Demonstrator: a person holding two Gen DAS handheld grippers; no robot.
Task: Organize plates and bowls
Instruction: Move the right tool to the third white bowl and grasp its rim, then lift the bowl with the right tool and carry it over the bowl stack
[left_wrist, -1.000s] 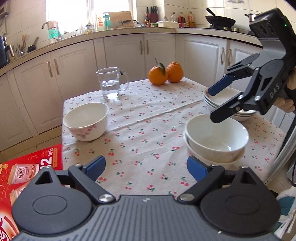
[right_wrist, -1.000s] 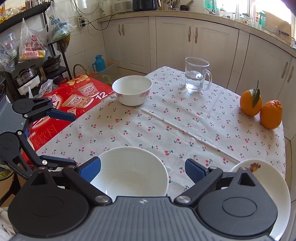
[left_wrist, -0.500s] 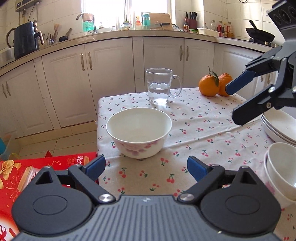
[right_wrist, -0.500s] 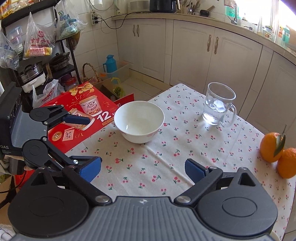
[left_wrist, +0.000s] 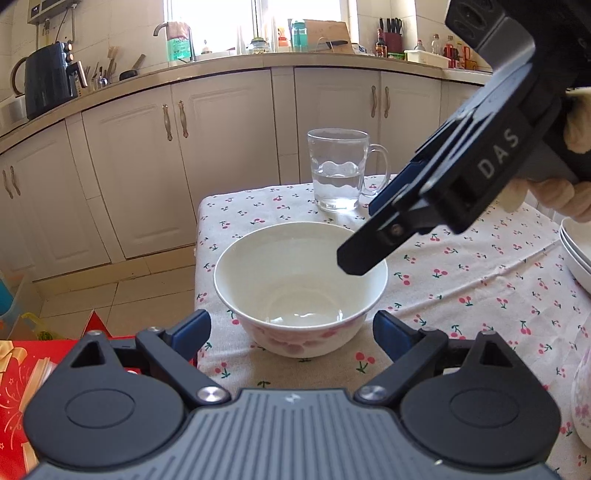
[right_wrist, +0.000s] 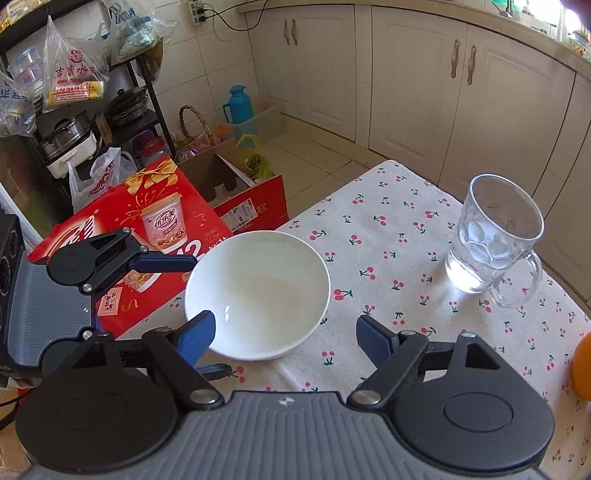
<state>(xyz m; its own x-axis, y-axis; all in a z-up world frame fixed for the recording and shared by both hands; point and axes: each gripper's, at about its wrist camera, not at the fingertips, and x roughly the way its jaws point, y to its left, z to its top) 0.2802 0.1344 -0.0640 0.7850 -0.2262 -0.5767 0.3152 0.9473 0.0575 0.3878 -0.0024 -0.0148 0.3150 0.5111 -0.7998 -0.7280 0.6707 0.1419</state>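
A white bowl (left_wrist: 301, 288) with pink flowers on its side stands near the left corner of the cherry-print table (left_wrist: 461, 280). My left gripper (left_wrist: 291, 330) is open and level with the bowl's near side, one finger on either flank. In the right wrist view the left gripper (right_wrist: 212, 314) straddles the bowl's (right_wrist: 258, 291) left side. My right gripper (right_wrist: 286, 336) hangs over the bowl's near rim, its jaws closing, with part of the bowl between them and no pad seen pressing. From the left wrist view the right gripper (left_wrist: 360, 236) reaches down over the bowl's right rim.
A glass mug (left_wrist: 340, 170) of water stands behind the bowl. A stack of plates (left_wrist: 576, 251) and another bowl (left_wrist: 583, 398) sit at the right edge. An orange (right_wrist: 583, 369) lies at the far right. A red gift box (right_wrist: 155, 229) stands beside the table's left edge.
Both grippers have swung left, away from the stacked bowls and plates, and closed in on the lone bowl. The right gripper's jaws have narrowed.
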